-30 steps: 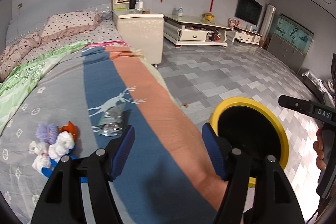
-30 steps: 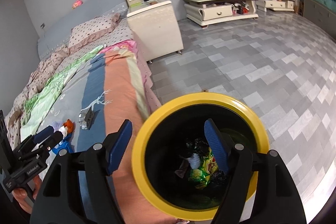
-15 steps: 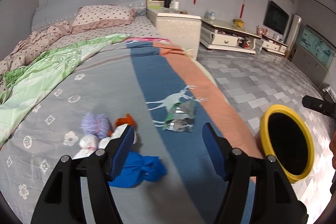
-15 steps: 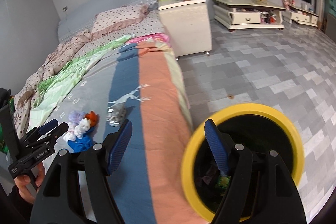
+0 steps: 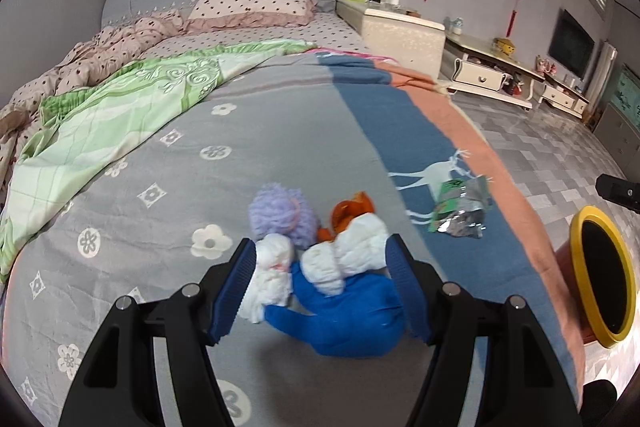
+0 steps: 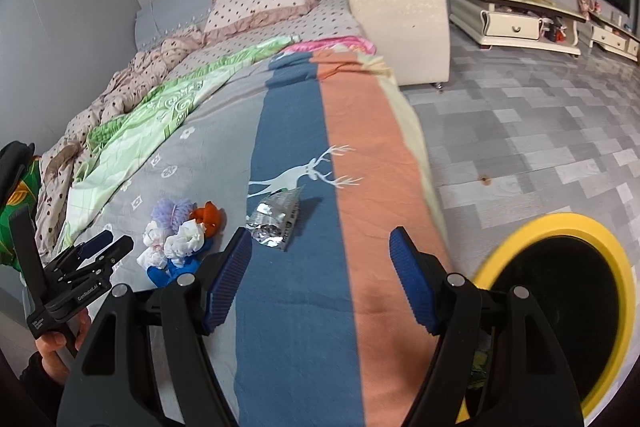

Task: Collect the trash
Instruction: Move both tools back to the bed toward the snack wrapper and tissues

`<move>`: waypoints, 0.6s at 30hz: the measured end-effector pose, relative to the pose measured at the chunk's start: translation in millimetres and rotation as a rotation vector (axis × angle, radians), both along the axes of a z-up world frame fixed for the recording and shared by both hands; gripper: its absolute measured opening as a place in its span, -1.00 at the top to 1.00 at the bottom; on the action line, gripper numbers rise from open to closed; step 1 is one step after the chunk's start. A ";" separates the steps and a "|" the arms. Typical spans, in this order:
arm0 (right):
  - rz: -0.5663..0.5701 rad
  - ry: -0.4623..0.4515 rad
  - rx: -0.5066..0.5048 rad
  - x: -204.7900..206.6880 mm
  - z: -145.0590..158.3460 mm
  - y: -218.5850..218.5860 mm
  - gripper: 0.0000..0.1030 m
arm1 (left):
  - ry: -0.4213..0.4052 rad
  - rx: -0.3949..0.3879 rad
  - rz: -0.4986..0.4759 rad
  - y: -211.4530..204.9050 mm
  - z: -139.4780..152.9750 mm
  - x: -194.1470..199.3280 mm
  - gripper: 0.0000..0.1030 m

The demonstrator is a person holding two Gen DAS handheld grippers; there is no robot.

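Observation:
A heap of trash lies on the bed: white crumpled tissues (image 5: 352, 255), a blue wad (image 5: 348, 315), a purple fuzzy ball (image 5: 282, 215) and an orange scrap (image 5: 352, 211). My left gripper (image 5: 322, 291) is open, its jaws on either side of the tissues and blue wad. A crumpled silver-green snack wrapper (image 5: 460, 207) lies to the right on the blue stripe. In the right wrist view my right gripper (image 6: 320, 279) is open and empty above the blanket, with the wrapper (image 6: 276, 219) just ahead and the heap (image 6: 180, 239) to its left. The yellow-rimmed bin (image 6: 560, 311) stands beside the bed.
The bed's right edge drops to a grey tiled floor (image 6: 540, 115). A white nightstand (image 6: 404, 27) and a low TV cabinet (image 6: 516, 19) stand further back. A green quilt (image 5: 120, 115) and pillows (image 5: 248, 7) cover the far bed. The bin also shows in the left wrist view (image 5: 604, 271).
My left gripper has swung left from the bin and closed in over the trash heap. My right gripper has moved off the bin's mouth toward the bed, facing the wrapper.

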State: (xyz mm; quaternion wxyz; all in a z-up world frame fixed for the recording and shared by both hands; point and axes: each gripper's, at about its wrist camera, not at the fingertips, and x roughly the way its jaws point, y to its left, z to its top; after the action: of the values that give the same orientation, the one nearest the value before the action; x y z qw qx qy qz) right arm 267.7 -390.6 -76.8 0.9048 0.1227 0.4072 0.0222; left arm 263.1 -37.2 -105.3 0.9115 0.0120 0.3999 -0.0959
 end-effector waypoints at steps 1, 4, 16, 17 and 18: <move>0.004 0.005 0.000 5.4 -2.6 2.9 -0.32 | 0.007 0.000 0.006 3.3 -4.0 2.3 -0.24; 0.013 0.025 0.001 24.6 -15.6 12.4 -0.32 | 0.029 0.005 0.024 15.0 -18.3 9.3 -0.24; 0.004 0.123 0.034 89.6 -70.2 30.7 -0.32 | 0.103 -0.053 0.096 56.1 -62.1 43.2 -0.24; -0.002 0.129 0.033 93.1 -73.3 30.9 -0.32 | 0.102 -0.056 0.096 56.4 -63.2 45.5 -0.24; -0.011 0.136 0.031 96.8 -77.4 31.2 -0.32 | 0.102 -0.059 0.093 56.2 -64.7 48.6 -0.24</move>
State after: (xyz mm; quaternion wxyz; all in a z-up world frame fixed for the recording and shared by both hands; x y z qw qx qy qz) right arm 364.4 -359.4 -154.1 0.8730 0.1402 0.4668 0.0153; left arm 311.8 19.0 -170.0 0.8932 -0.0385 0.4431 -0.0655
